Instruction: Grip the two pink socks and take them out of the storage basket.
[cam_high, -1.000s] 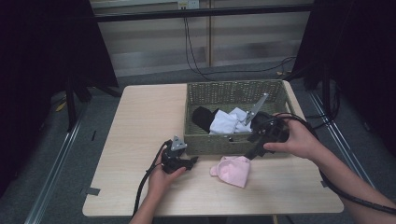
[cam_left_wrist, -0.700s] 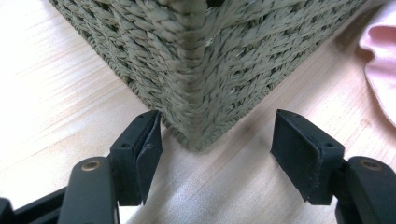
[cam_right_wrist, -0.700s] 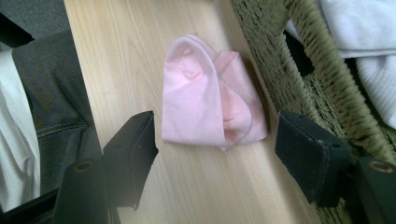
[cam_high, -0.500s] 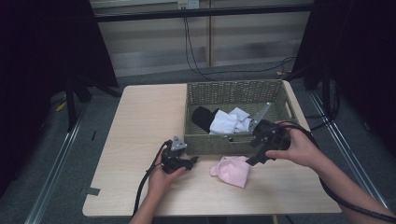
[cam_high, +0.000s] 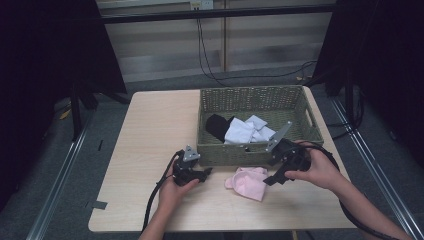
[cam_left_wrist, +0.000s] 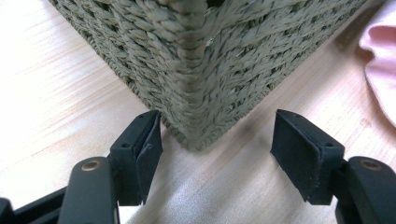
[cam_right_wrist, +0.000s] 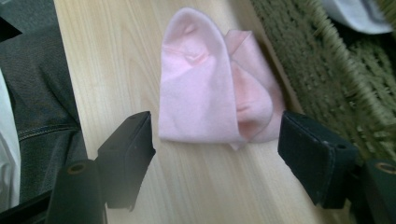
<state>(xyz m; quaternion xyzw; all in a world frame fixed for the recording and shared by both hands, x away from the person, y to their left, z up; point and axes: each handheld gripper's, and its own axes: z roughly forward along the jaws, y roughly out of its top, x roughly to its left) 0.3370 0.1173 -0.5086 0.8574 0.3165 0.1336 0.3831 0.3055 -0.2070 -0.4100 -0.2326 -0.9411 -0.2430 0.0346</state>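
Note:
A folded pink cloth (cam_high: 247, 182) lies on the wooden table just in front of the woven basket (cam_high: 235, 155). My right gripper (cam_high: 268, 180) hangs at the cloth's right end, open, slanting down toward it. In the right gripper view the pink cloth (cam_right_wrist: 210, 84) reaches in between the two spread jaws, and my right gripper (cam_right_wrist: 217, 140) touches nothing. My left gripper (cam_high: 205, 174) rests open on the table at the basket's front left corner. In the left gripper view that basket corner (cam_left_wrist: 201, 70) stands just beyond my left gripper (cam_left_wrist: 217, 140), apart from both pads.
Inside the basket lie a black cloth (cam_high: 217, 127) and white cloths (cam_high: 247, 131). The basket wall (cam_right_wrist: 327, 74) runs close along the right of the pink cloth. The table edge and the person's lap (cam_right_wrist: 42, 93) are to the left in the right gripper view.
My right gripper has come down from beside the basket's front rim to just above the table at the pink cloth. The left gripper has stayed where it was.

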